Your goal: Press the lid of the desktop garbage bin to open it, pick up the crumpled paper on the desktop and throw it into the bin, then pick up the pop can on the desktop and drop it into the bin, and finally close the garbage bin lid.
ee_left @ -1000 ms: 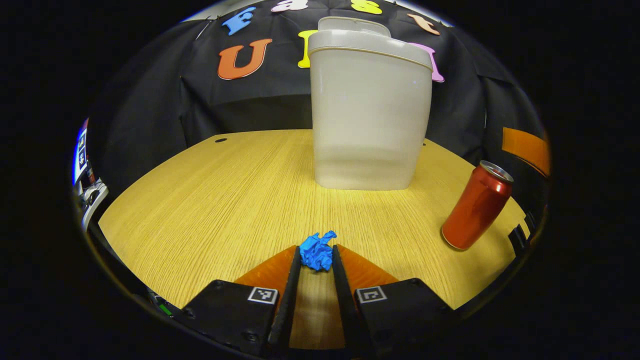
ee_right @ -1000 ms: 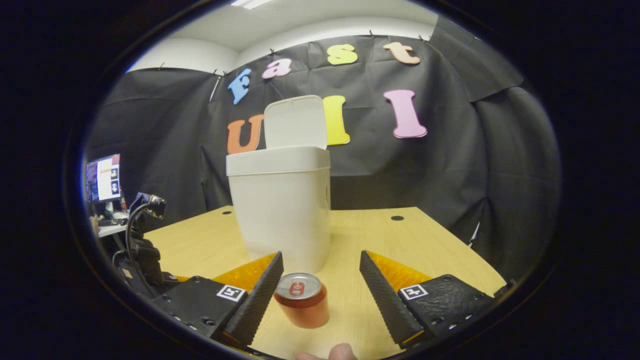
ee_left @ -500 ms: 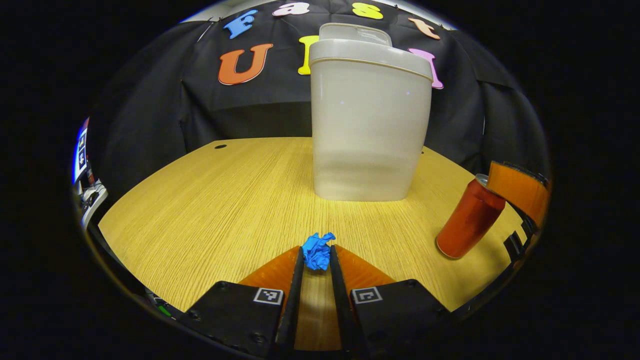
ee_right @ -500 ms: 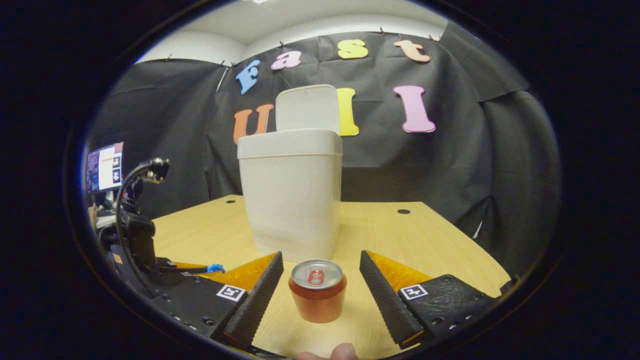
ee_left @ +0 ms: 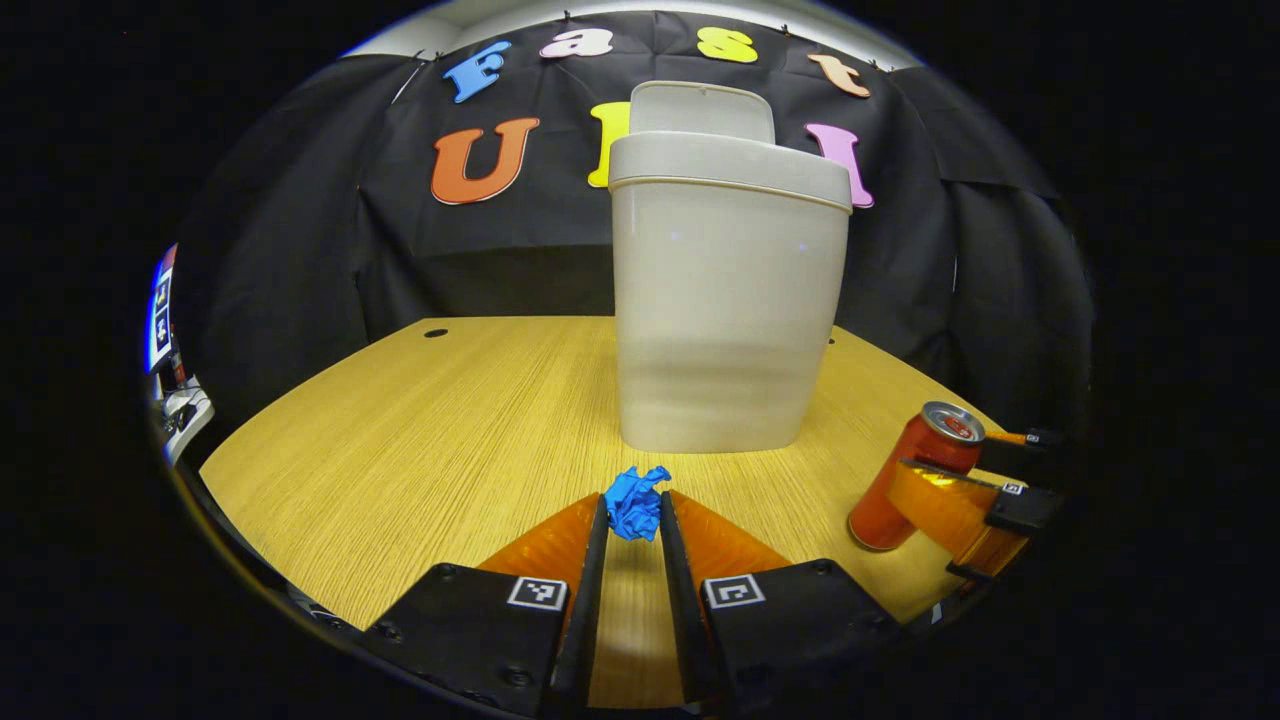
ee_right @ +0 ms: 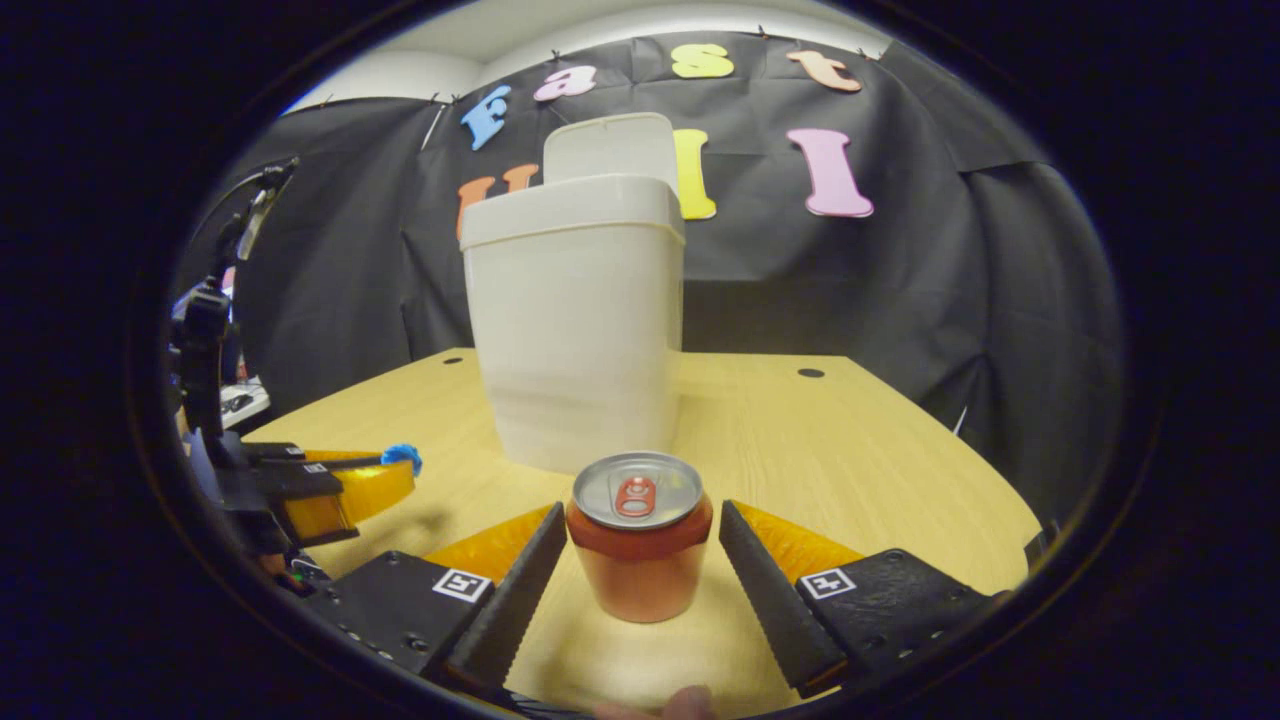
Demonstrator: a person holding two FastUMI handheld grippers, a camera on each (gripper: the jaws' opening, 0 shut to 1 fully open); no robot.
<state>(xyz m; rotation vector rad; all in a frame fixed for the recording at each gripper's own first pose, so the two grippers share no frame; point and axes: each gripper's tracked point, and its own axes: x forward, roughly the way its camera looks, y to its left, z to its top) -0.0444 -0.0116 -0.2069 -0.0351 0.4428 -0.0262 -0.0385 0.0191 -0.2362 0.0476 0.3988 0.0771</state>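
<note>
Black cloth hangs behind a light wooden table (ee_left: 420,420) where a white desktop garbage bin (ee_left: 725,300) stands, its lid (ee_left: 700,108) tipped up at the back. Near the front, the left gripper (ee_left: 632,520) has its fingers pinched onto a blue crumpled paper (ee_left: 634,503). Off to the right, the right gripper (ee_right: 642,545) straddles an upright red pop can (ee_right: 640,535), jaws spread, each finger close beside the can's sides; whether they touch it I cannot tell.
</note>
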